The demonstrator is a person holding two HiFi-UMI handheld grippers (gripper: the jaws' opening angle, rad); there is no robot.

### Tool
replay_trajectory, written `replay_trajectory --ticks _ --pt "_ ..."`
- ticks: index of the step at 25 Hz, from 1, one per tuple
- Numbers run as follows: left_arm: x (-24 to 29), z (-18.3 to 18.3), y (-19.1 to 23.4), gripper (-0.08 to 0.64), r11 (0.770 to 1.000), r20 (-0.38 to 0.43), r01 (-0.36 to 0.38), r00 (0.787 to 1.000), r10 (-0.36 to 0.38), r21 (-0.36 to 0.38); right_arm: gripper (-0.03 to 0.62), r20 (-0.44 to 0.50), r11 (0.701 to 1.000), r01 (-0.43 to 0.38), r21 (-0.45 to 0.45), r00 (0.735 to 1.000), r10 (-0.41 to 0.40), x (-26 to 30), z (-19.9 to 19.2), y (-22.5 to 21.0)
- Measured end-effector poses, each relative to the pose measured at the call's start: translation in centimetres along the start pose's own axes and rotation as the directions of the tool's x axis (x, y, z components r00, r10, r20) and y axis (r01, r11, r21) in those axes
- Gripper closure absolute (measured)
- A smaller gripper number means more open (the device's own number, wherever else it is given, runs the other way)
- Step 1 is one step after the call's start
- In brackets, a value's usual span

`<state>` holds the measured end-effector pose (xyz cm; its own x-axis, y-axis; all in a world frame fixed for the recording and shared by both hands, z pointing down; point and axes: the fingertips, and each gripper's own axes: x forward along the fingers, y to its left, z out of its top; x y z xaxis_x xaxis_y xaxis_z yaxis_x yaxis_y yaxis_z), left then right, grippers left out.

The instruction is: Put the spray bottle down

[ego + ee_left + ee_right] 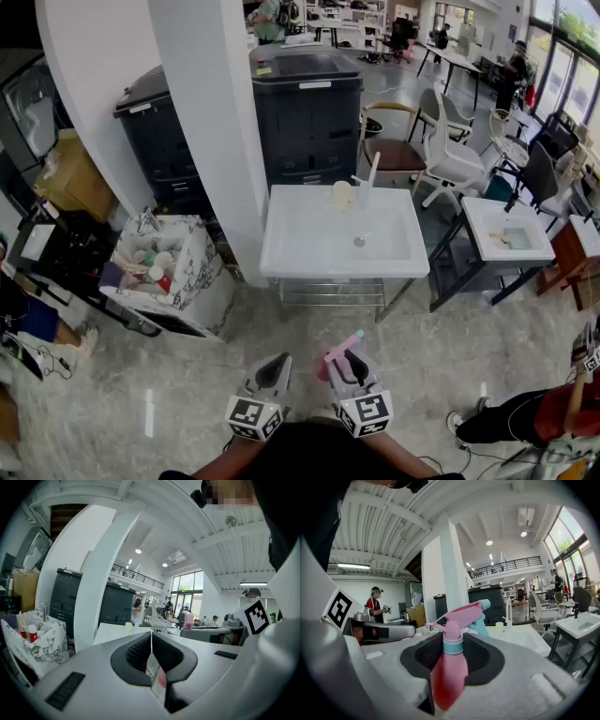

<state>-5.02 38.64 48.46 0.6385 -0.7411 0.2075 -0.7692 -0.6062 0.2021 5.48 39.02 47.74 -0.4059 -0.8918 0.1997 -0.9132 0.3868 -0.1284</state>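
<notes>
Pink spray bottle [450, 672], teal collar and nozzle tip, upright, clamped in right gripper [452, 641] jaws; left gripper [151, 644] jaws pressed together, empty.

The spray bottle [449, 670] has a pink body, a teal collar and a pink trigger head with a teal nozzle. It stands roughly upright, clamped near the neck by the right gripper [455, 649].

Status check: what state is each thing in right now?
spray bottle, held by the neck, not yet set down
right tool, shut on the spray bottle
left tool, shut, empty
cup, upright on the back rim of the sink
bin, lid closed
</notes>
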Motion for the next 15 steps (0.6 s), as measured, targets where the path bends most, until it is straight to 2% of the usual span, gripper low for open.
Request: replay_trajectory --ticks 3,7,11,15 --pt "1.9 0.0 -1.1 0.535 1.000 0.006 0.003 1.000 -0.003 0.023 0.459 0.019 1.000 -0.013 -0.012 1.000 0.013 0.3 0.3 -1.9" --pt "3.6 -0.8 -1.2 0.537 1.000 -0.023 -0.011 1.000 0.011 0.010 0.457 0.027 1.000 0.010 0.018 1.000 -0.010 0.5 -0.4 -4.1" --pt "5.2 -0.5 -0.2 0.535 1.000 -0.022 -0.022 1.000 0.022 0.013 0.456 0.023 0.999 0.008 0.054 1.000 -0.009 1.7 -0.7 -5.5" --pt "7.3 -0.1 1.7 0.535 0.998 -0.029 -0.024 0.999 0.026 0.059 0.456 0.012 0.998 0.020 0.065 1.000 -0.021 4.6 -0.7 -6.9"
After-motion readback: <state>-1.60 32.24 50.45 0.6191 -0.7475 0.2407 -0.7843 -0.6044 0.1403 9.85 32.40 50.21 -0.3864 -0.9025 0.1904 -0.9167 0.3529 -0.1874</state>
